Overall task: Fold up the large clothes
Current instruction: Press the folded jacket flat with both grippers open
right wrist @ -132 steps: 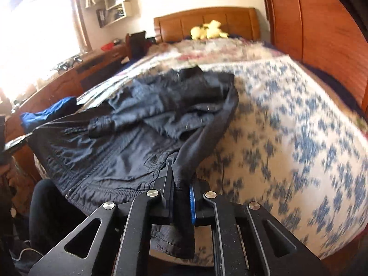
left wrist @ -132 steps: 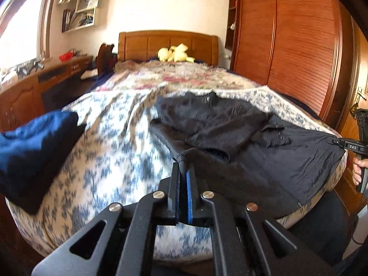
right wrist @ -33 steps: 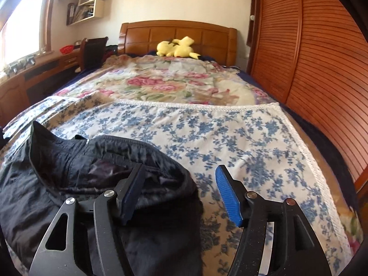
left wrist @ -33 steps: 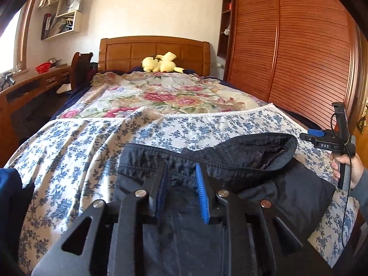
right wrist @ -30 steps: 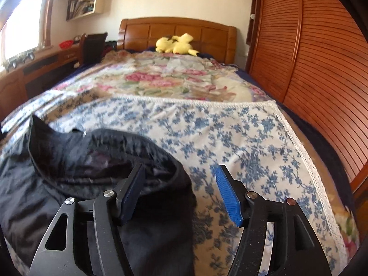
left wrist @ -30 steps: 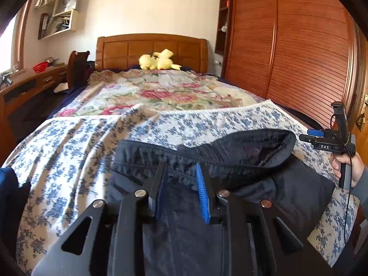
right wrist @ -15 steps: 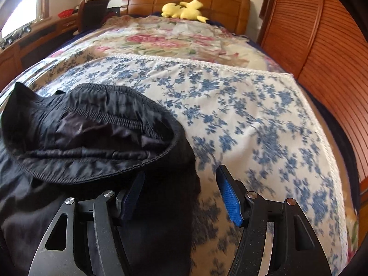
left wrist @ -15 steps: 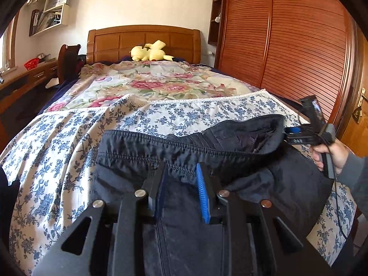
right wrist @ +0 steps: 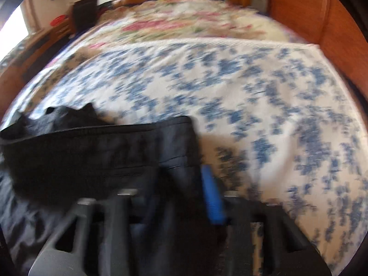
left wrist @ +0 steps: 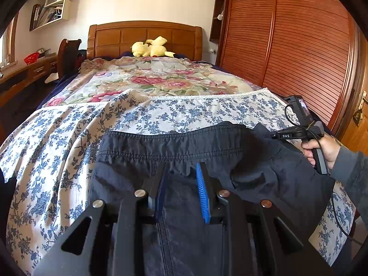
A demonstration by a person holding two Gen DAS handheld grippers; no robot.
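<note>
Here, a dark jacket (left wrist: 207, 151) lies folded at the bed's (left wrist: 69, 142) near edge; the left gripper (left wrist: 179, 184) hovers with narrow, empty fingers as the right gripper (right wrist: 184, 184) closes on its hem.

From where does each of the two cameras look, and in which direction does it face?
Left wrist: on the left gripper, facing up the bed over the dark jacket; shows its own fingers, the right hand.
Right wrist: on the right gripper, tilted down at the jacket's right edge; blurred; own fingers only.
Shared: jacket, bed, yellow plush toy.
</note>
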